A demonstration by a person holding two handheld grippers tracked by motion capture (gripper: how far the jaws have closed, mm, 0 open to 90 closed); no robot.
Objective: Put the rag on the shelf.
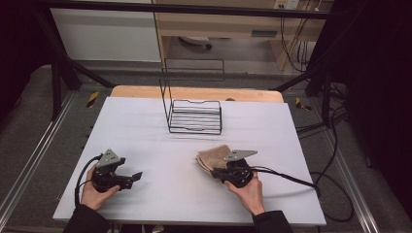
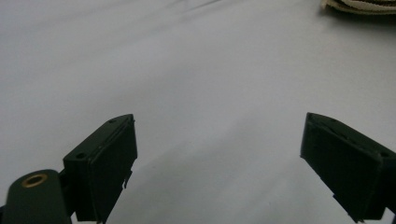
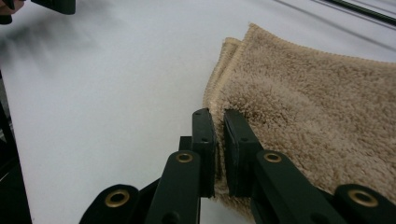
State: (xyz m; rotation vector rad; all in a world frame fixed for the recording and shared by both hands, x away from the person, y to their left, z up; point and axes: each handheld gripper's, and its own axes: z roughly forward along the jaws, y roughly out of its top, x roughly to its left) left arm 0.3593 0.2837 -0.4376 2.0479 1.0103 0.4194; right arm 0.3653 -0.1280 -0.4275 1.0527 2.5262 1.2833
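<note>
A folded tan towel (image 1: 214, 155) lies on the white table (image 1: 160, 136), right of centre. The right gripper view shows its fluffy pile and stitched edge (image 3: 317, 102). My right gripper (image 1: 216, 173) (image 3: 218, 117) is shut on the towel's near folded edge, with the cloth pinched between the jaws. My left gripper (image 1: 136, 177) (image 2: 219, 140) hovers low over bare table at the front left. It stands open with nothing between its jaws and points toward the towel, whose corner (image 2: 359, 4) shows at the top right of the left gripper view.
A black wire rack (image 1: 194, 116) with a tall back frame stands at the table's far centre. A wooden strip (image 1: 194, 92) runs along the far edge. Cables (image 1: 291, 177) trail off to the right of my right hand.
</note>
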